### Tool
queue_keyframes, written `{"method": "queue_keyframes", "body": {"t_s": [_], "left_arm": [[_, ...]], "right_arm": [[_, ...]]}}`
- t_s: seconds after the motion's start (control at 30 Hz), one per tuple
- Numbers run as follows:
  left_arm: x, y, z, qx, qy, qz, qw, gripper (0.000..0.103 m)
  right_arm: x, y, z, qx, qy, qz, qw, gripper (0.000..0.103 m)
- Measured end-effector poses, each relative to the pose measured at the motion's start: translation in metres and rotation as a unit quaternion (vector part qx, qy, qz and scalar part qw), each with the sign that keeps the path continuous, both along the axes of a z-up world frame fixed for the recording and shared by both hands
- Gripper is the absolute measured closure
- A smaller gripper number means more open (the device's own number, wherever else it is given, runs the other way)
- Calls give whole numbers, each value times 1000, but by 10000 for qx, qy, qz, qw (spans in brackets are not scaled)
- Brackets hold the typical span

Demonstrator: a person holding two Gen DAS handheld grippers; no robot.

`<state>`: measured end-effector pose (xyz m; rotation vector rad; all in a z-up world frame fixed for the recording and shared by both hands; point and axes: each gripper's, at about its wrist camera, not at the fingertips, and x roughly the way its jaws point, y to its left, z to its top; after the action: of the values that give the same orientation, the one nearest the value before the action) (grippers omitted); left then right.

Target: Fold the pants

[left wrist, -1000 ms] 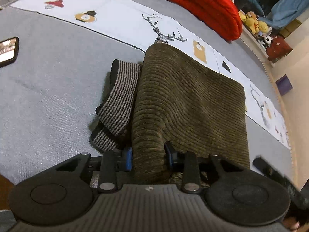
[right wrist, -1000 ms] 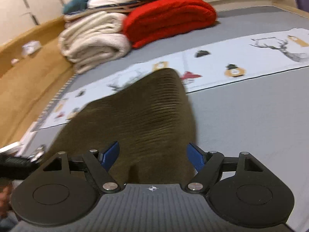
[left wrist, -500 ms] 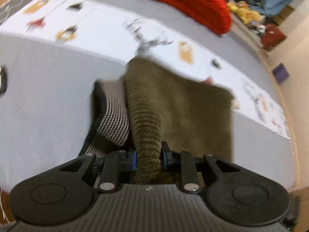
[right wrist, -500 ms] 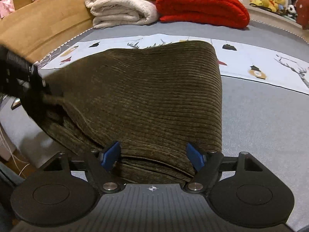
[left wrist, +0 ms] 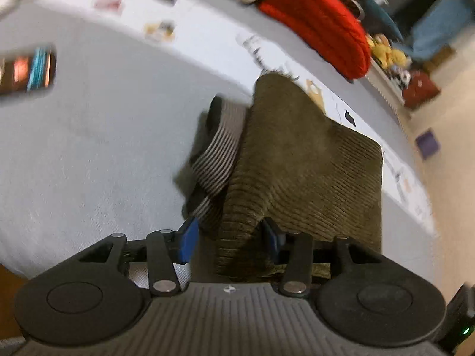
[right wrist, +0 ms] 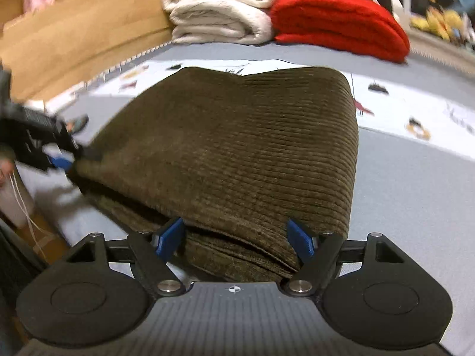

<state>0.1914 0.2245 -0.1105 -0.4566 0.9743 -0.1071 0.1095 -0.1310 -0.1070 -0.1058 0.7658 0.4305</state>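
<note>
The left gripper (left wrist: 230, 238), clamped on the pants (left wrist: 305, 166) half a second ago, now has its fingers spread, releasing them. The right gripper (right wrist: 234, 238) stays wide around the bundle folded on the bed (left wrist: 104, 136); the fold looks finished.

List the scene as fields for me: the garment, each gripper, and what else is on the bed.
garment: olive-brown corduroy pants, folded in stacked layers
surface: grey bed cover
beside pants: grey-and-black striped cloth, partly tucked under them; I cannot tell if it is a separate piece
left gripper: jaws apart around a raised ridge of the pants, left pad clear of the cloth
right gripper: jaws wide, straddling the near folded edge
background: red folded blanket, cream folded blanket
image quality: left wrist view motion-blurred
</note>
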Motion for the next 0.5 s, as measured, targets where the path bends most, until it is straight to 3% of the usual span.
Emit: {"method": "queue_keyframes", "body": {"t_s": [0.1, 0.13, 0.17, 0.2, 0.27, 0.37, 0.5], "left_arm": [[6, -13, 13, -8, -6, -270, 9996, 47], [10, -17, 12, 85, 55, -281, 9996, 40], [16, -21, 9, 175, 203, -274, 9993, 41], [16, -24, 3, 217, 450, -294, 9983, 44], [21, -33, -2, 350, 668, -258, 9968, 67], [19, -44, 23, 403, 193, -329, 9985, 76], [13, -52, 87, 346, -850, -680, 9935, 78]], "right_arm": [[3, -2, 0, 81, 32, -33, 10000, 24], [2, -2, 1, 113, 41, -57, 9999, 24], [3, -3, 1, 146, 51, -78, 9998, 24], [2, -3, 1, 160, 53, -93, 9998, 24], [-1, -2, 1, 121, 31, -94, 9999, 24], [-2, -1, 1, 105, 5, -97, 9999, 24], [2, 1, 3, 224, 60, -195, 9995, 24]]}}
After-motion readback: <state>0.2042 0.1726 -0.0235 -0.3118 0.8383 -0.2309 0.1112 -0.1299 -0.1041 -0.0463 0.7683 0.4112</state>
